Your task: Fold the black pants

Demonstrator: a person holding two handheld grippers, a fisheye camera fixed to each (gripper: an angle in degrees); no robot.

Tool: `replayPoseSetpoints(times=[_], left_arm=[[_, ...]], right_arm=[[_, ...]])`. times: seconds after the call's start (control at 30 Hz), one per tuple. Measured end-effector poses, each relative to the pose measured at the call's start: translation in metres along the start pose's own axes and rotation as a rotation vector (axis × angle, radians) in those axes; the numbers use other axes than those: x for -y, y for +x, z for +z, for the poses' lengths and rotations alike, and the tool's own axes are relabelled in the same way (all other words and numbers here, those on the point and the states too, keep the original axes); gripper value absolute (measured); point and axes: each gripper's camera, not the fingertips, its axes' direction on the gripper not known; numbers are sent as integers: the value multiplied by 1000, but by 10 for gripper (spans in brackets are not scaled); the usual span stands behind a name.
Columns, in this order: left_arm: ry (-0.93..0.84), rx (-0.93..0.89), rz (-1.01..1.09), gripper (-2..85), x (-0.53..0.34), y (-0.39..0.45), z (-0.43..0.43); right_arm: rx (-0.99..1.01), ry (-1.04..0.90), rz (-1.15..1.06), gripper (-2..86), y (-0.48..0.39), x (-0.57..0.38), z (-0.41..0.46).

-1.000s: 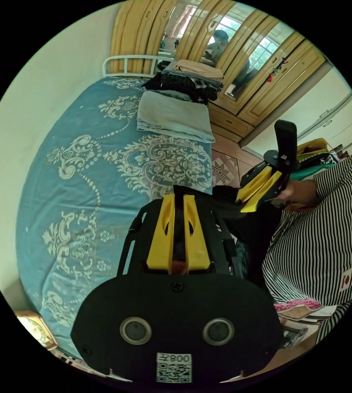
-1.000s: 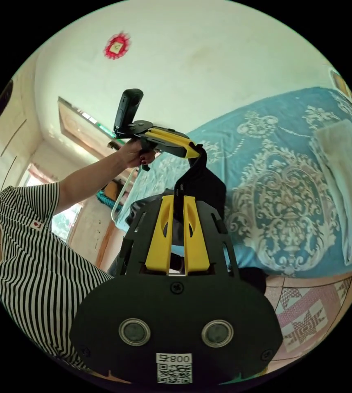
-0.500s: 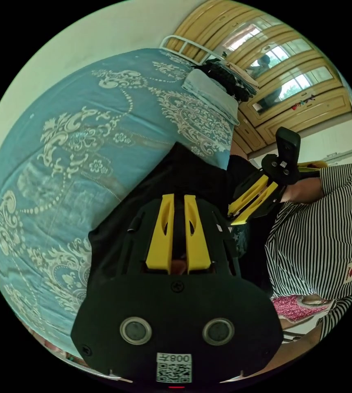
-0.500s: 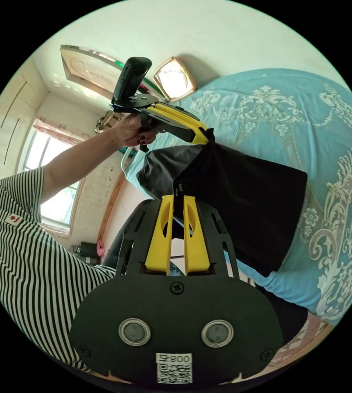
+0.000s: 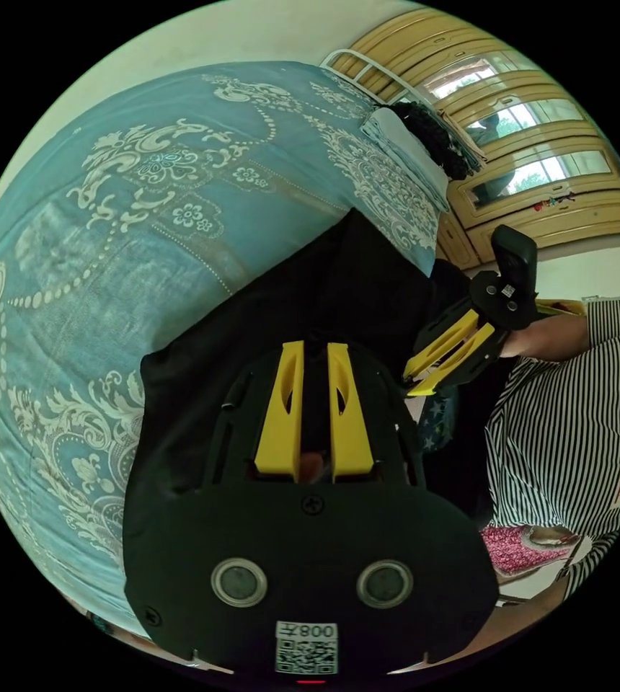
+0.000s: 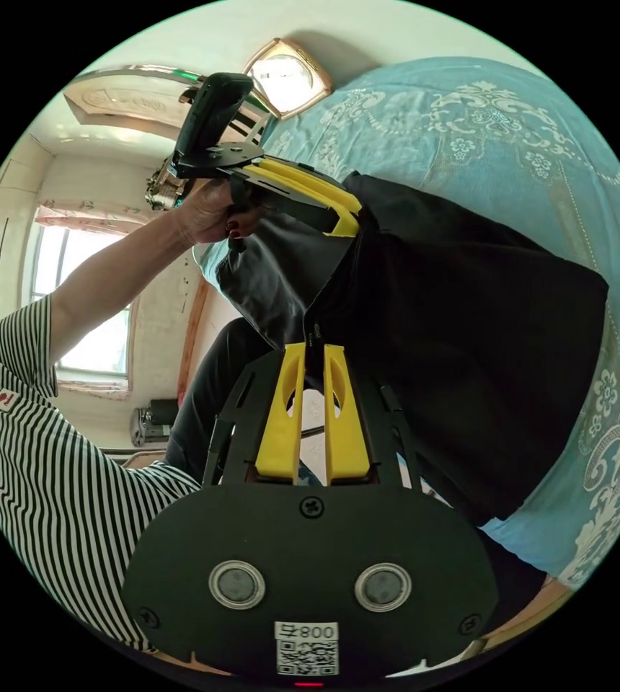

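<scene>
Black pants (image 6: pixel 468 346) now spread further over bed (image 5: pixel 108 216), both grippers (image 5: pixel 315 349) (image 6: pixel 313 349) clamping its edge.

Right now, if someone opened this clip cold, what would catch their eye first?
The black pants, held up by both grippers and draped across the blue patterned bedspread. The left gripper and the right gripper are each clamped on the fabric's edge, close together. Next come the person's striped shirt at the bed's side and the stack of folded clothes near the wooden wardrobe.
</scene>
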Motion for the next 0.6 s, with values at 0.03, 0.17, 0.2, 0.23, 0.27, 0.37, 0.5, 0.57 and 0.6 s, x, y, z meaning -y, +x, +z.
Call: replayPoseSetpoints(times=[0.03,0.17,0.2,0.23,0.27,0.37,0.5,0.57,0.6], left_arm=[[-2,11,-11,34,-6,-4,-2],[26,16,-71,34,-31,-18,-12],[32,20,-80,34,-34,-19,-13],[48,28,-102,33,-42,-22,-16],[69,18,-123,32,-49,-24,-19],[145,8,-135,27,-62,-18,-26],[156,-47,-90,19,-67,-2,-16],[92,-10,-85,11,-68,6,-1],[74,5,-90,9,-68,7,3]], right_arm=[[6,-6,4,42,11,0,7],[30,-38,16,47,49,1,35],[30,-42,16,48,54,1,39],[31,-50,15,50,63,1,46],[39,-61,20,53,73,1,54],[58,-67,23,58,94,-1,67],[66,-66,21,62,114,-3,78],[68,-65,20,63,125,-5,84],[68,-65,20,62,128,-6,86]])
